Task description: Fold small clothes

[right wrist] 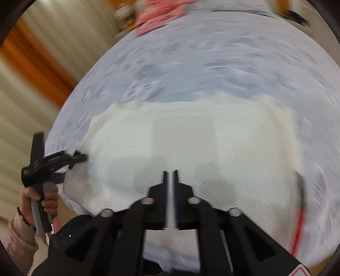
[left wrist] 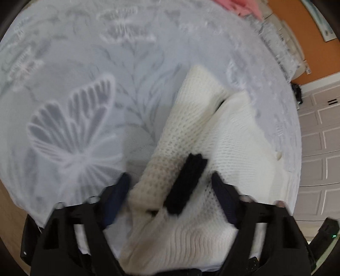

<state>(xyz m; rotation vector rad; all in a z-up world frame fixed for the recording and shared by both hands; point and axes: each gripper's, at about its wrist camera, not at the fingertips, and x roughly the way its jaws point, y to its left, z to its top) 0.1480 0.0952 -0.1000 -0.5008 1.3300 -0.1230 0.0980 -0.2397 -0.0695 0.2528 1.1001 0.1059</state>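
Blur: the right wrist view is smeared; the bedspread pattern there is unreadable.
Cut off: the pink cloth (right wrist: pixel 157 17) runs off the top edge.
Sweater: one cream knit sweater (left wrist: pixel 191 131) lies on the butterfly bedspread (left wrist: pixel 70 131), its black-cuffed sleeve (left wrist: pixel 187 182) between the fingers.
Left gripper (left wrist: pixel 171 180): jaws apart, straddling the sleeve, gripping nothing.
Right gripper (right wrist: pixel 169 172): closed and empty, above the sweater.
Hand (right wrist: pixel 42 197): one, holding the left gripper's handle.

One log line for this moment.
left gripper: open astride cream knit sweater sleeve | right gripper: shut, empty | bedspread: butterfly print
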